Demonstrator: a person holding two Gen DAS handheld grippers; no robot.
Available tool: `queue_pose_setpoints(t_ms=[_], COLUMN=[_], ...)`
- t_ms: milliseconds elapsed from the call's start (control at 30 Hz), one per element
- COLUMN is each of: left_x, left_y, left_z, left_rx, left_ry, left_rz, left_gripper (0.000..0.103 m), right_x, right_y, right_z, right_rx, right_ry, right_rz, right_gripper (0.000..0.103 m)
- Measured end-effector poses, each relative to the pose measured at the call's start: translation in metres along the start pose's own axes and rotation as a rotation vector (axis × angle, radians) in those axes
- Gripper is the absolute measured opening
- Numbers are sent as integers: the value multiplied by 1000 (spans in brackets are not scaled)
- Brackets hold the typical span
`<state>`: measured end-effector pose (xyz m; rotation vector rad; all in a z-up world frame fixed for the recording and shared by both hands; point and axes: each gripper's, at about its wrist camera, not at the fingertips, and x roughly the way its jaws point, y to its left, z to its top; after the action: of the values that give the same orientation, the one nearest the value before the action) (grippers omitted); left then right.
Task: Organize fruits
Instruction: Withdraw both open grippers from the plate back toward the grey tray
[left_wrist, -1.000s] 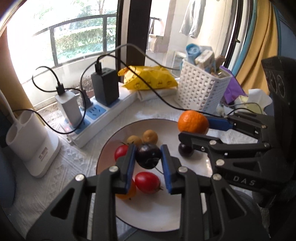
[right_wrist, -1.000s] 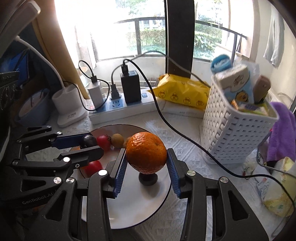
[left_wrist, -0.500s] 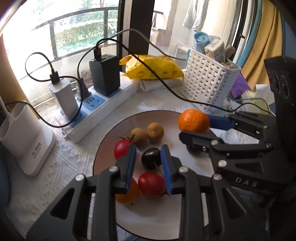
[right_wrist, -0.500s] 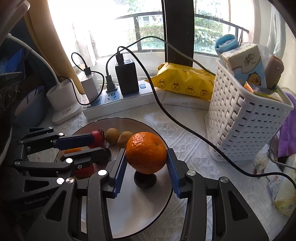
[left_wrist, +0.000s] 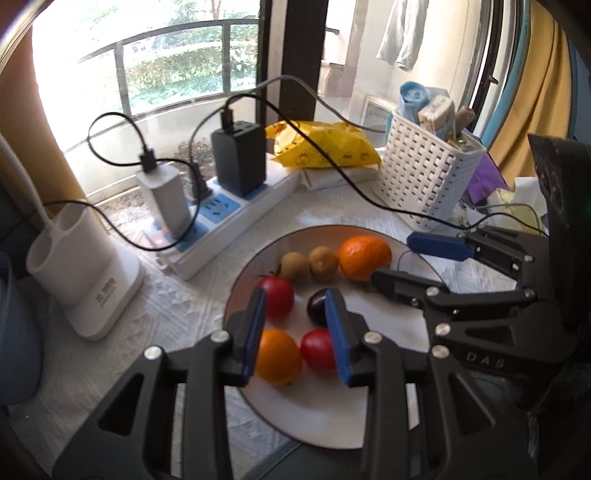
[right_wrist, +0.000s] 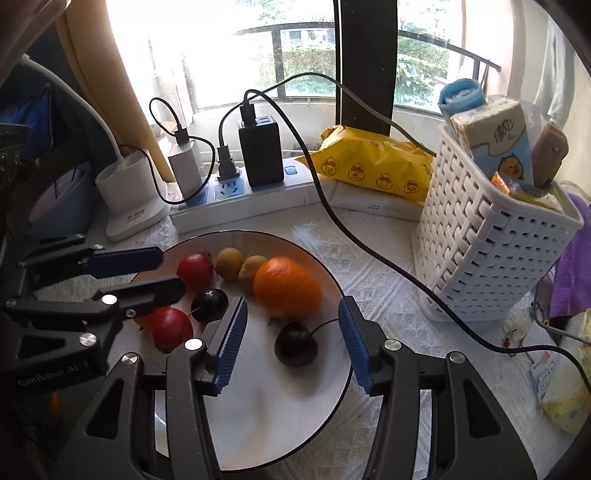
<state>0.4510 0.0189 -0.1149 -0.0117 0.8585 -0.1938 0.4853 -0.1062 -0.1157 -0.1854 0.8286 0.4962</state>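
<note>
A round plate (left_wrist: 325, 410) (right_wrist: 280, 417) holds the fruit. On it lie an orange (left_wrist: 364, 257) (right_wrist: 287, 288), two brown kiwis (left_wrist: 308, 261) (right_wrist: 240, 265), two red tomatoes (left_wrist: 279, 295) (right_wrist: 195, 270), a second orange fruit (left_wrist: 277, 356) and two dark plums (left_wrist: 317, 312) (right_wrist: 295, 343). My left gripper (left_wrist: 295, 334) is open and empty above the plate, one plum just past its right finger. My right gripper (right_wrist: 290, 341) is open and empty; the orange lies on the plate just beyond its fingers, the other plum between them below.
A power strip (left_wrist: 229, 218) (right_wrist: 243, 199) with chargers and cables lies behind the plate. A white woven basket (left_wrist: 424, 177) (right_wrist: 487, 251) stands at the right, a yellow bag (left_wrist: 325, 144) (right_wrist: 373, 166) behind. A white holder (left_wrist: 81, 273) stands at the left. A black cable (right_wrist: 369, 251) crosses the cloth.
My right gripper has opened and let go of the orange, which now lies on the plate beside the kiwis. My left gripper had released the plum and has drawn back, open.
</note>
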Motion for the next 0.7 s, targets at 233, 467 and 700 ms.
queue_pose_setpoints(t_ms=[233,467,700], left_x=[-17,-37,-64], left_y=[4,-1,-4], left_z=[-3,-5,-7], left_rx=[1,-2,-2], left_ry=[-11,-35,-82], left_rz=[26,33,32], left_gripper=[35,47,52], right_x=[-7,-20,-41], right_y=[3,10,19], right_z=[0,1,2], right_rx=[-7,-12,-17], right_ry=[-1,-7,-37], right_rz=[-9,-15,-22], right_gripper=[54,54,54])
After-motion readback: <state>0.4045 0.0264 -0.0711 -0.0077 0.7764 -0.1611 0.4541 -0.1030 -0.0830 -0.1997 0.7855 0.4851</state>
